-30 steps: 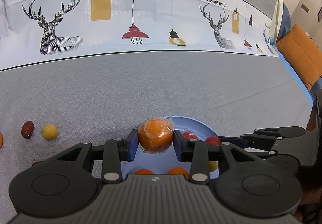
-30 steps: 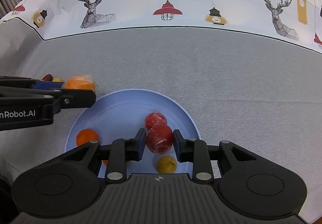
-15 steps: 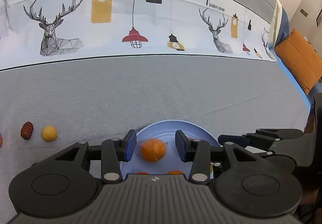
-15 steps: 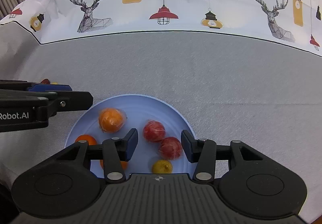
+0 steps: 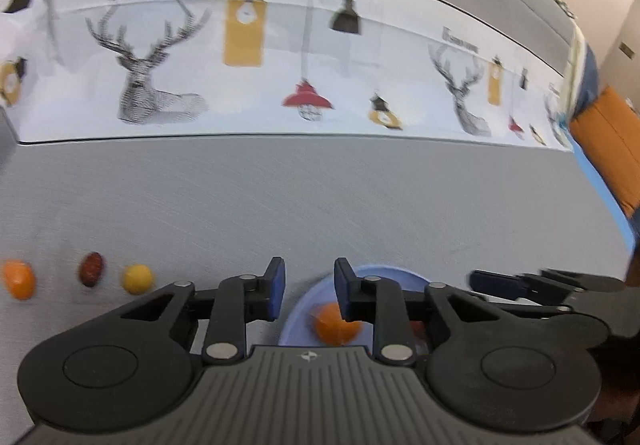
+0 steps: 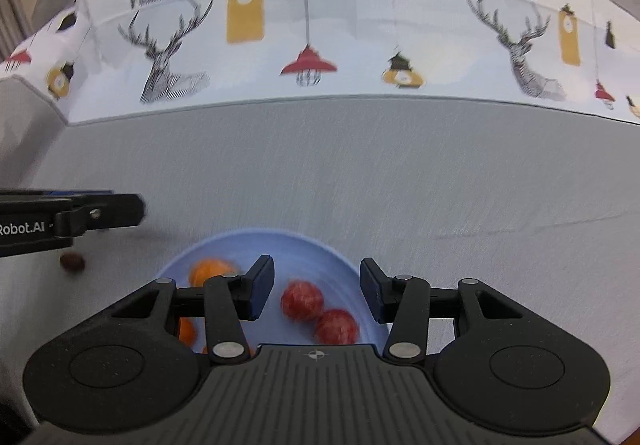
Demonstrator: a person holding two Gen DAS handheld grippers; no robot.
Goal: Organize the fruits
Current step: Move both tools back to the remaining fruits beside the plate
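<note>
A light blue plate [image 6: 280, 241] holds a wrapped orange [image 6: 212, 271], two red fruits [image 6: 302, 300], and smaller orange fruits near its front. My right gripper [image 6: 316, 277] hangs open above the plate with nothing between its fingers. My left gripper [image 5: 309, 273] hovers over the plate's left rim [image 5: 384, 271], its jaws drawn close together and empty. The wrapped orange [image 5: 334, 327] lies in the plate below its right finger. On the cloth to the left lie a small orange fruit [image 5: 18, 279], a dark red date [image 5: 92, 269] and a yellow fruit [image 5: 137, 279].
A grey tablecloth [image 5: 320, 197] covers the table, with a white band of deer and lamp prints [image 5: 304, 57] along the far side. An orange cushion [image 5: 612, 141] sits beyond the right edge. The date [image 6: 72, 262] also lies under the left gripper's tip [image 6: 132, 209].
The left gripper let the wrapped orange drop into the plate, then drew its jaws together. The right gripper released the red fruit and opened. Both views have pulled back from the plate.
</note>
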